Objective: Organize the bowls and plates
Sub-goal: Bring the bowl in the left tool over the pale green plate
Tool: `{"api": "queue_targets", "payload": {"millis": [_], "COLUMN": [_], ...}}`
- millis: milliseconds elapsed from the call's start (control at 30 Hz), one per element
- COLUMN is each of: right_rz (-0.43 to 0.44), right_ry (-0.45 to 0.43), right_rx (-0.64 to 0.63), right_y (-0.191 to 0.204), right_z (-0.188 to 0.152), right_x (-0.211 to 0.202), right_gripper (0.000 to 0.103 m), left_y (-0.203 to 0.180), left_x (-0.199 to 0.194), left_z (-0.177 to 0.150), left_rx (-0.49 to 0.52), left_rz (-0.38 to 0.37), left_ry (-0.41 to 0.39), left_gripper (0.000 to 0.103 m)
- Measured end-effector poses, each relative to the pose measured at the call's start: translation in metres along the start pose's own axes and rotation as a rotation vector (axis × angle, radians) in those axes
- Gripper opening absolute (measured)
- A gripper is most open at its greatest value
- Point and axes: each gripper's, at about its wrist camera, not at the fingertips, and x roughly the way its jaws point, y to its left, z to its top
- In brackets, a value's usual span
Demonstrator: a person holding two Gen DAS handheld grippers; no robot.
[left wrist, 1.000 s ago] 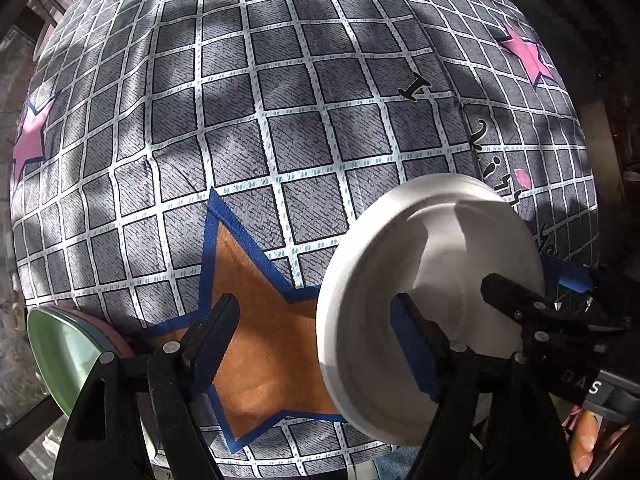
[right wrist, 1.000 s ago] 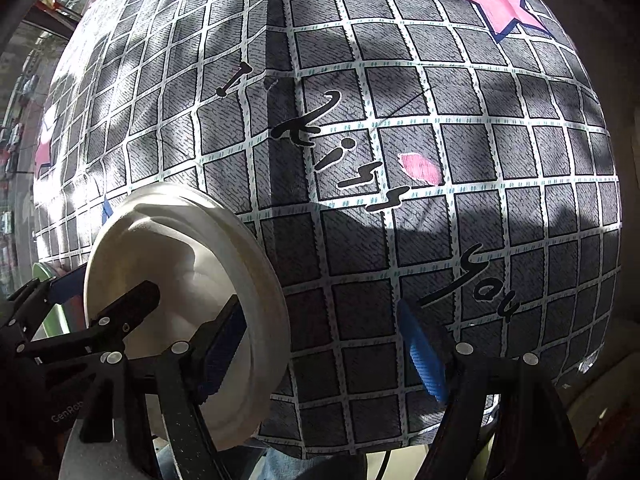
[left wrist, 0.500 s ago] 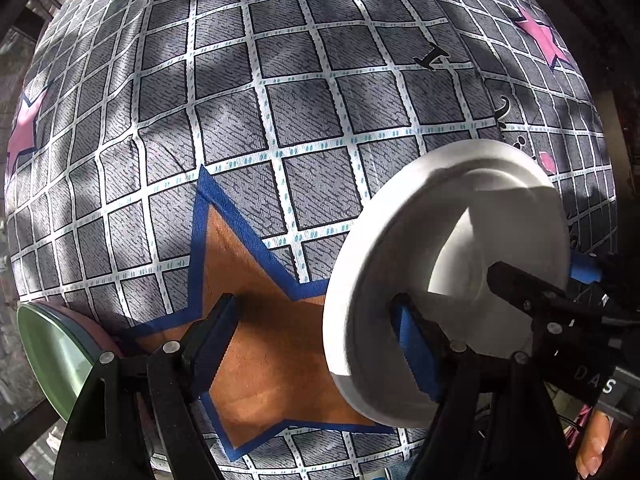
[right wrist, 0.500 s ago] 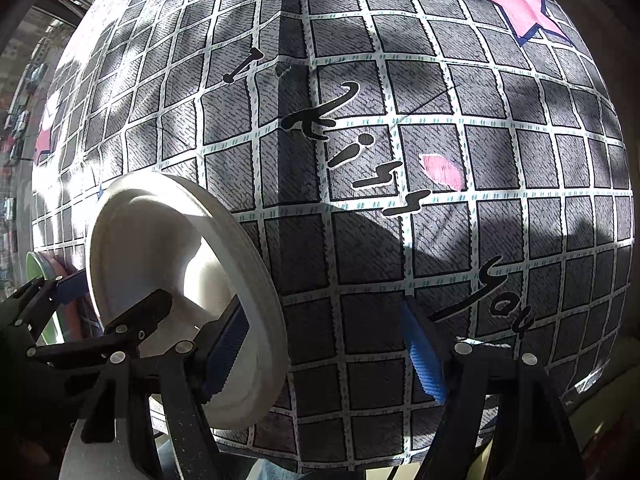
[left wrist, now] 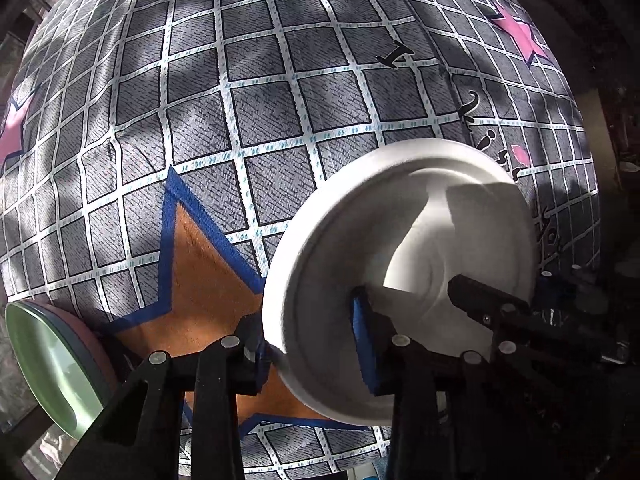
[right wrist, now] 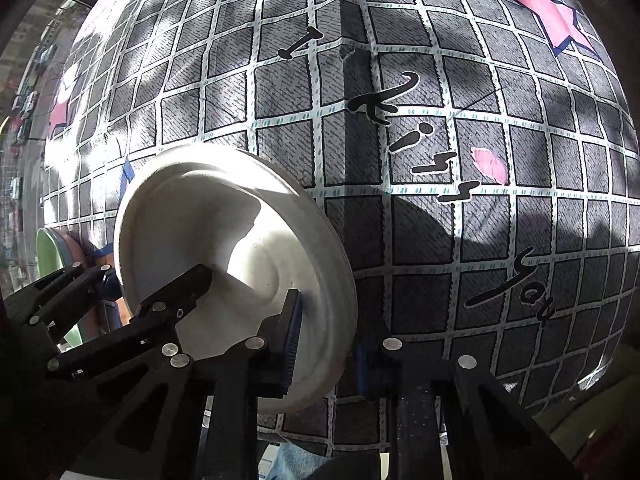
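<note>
A white plate (left wrist: 400, 248) with a broad rim lies on the patterned cloth. In the left wrist view my left gripper (left wrist: 308, 332) straddles its near left rim, one finger outside and the blue pad (left wrist: 362, 344) inside. The jaws are closing and the pads touch the rim. In the right wrist view the same plate (right wrist: 208, 220) has my right gripper (right wrist: 328, 340) over its opposite rim. Those jaws are closing too, with the rim pinched between the pads. Each view shows the other gripper's black fingers across the plate.
A green plate (left wrist: 48, 364) on a pink one sits at the cloth's left edge, also seen as the green plate (right wrist: 48, 248) in the right wrist view. The grey checked cloth (left wrist: 260, 120) with stars and lettering covers the whole surface; its edge runs close below the plate.
Both grippers came down closer to the plate. Their jaws went from wide open around the rim to closed onto it, one on each side.
</note>
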Motion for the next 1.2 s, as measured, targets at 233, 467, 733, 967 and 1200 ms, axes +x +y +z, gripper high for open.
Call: {"api": "queue_targets", "payload": {"millis": [233,467,733,967,1200], "right_rz": [0.019,0.016,0.002,0.006,0.002], "right_ry": [0.041,0.076,0.096,0.108,0.060], "right_rx": [-0.034,-0.125,-0.214,-0.234,-0.262], "right_y": [0.053,0.117,0.210,0.266,0.299], "right_z": [-0.014,-0.025,-0.035,-0.049,-0.034], "right_x": [0.025,0.051,0.083,0.100,0.087], "right_gripper": [0.025,0.026,0.026,0.026,0.026], "left_y": [0.022,0.048,0.083,0.096,0.102], "left_x": [0.001,-0.002,0.002,-0.004,-0.047], "left_z": [-0.023,-0.054,-0.086,-0.110,-0.116], "left_rx": [-0.048,-0.123,-0.208,-0.245,-0.270], "left_rz": [0.029,0.049,0.038,0.011,0.005], "left_ry": [0.011,0.007,0.006,-0.010,-0.086], "left_gripper": [0.038,0.038,0.038,0.038,0.039]}}
